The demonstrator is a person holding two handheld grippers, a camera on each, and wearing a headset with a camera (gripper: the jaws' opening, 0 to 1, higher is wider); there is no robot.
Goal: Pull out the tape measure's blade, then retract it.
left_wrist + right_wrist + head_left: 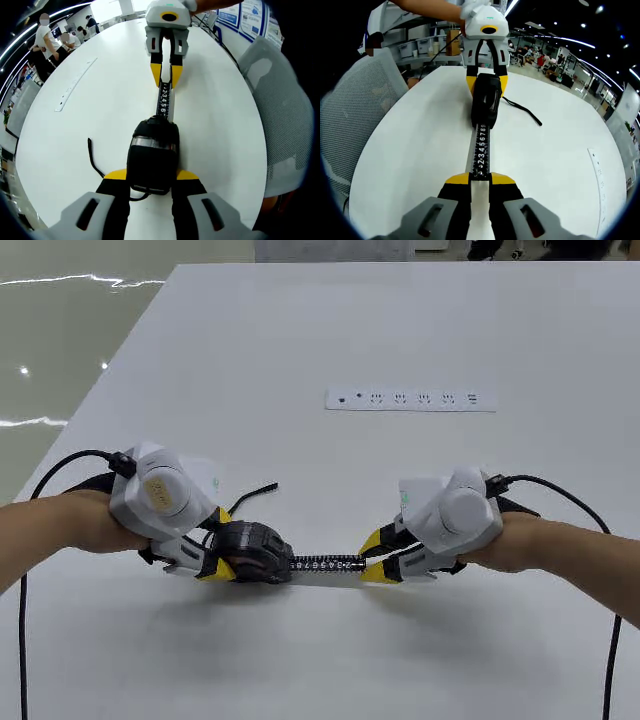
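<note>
The left gripper (220,545) clamps the black tape measure (255,552) near the front edge of the white table (420,330); the right gripper (373,558) pinches its blade (325,564) by the tip; the short blade runs straight between them, so drawing it out looks to go rightward.

A broad white table (420,320) anchors the room. A white power strip (410,400) lies flat on the table, toward its far half. Left of the table in the head view, a glossy greenish floor (60,350) mirrors streaks of light. A grey mesh-backed chair (282,110) stands close beside the table's near edge. Beyond one end of the table are shelves with storage bins (422,47), and several people (45,37) stand past the table's far edge. Long ceiling light strips (570,41) glow above the table, and posters (247,12) hang on a wall beyond its other end.
</note>
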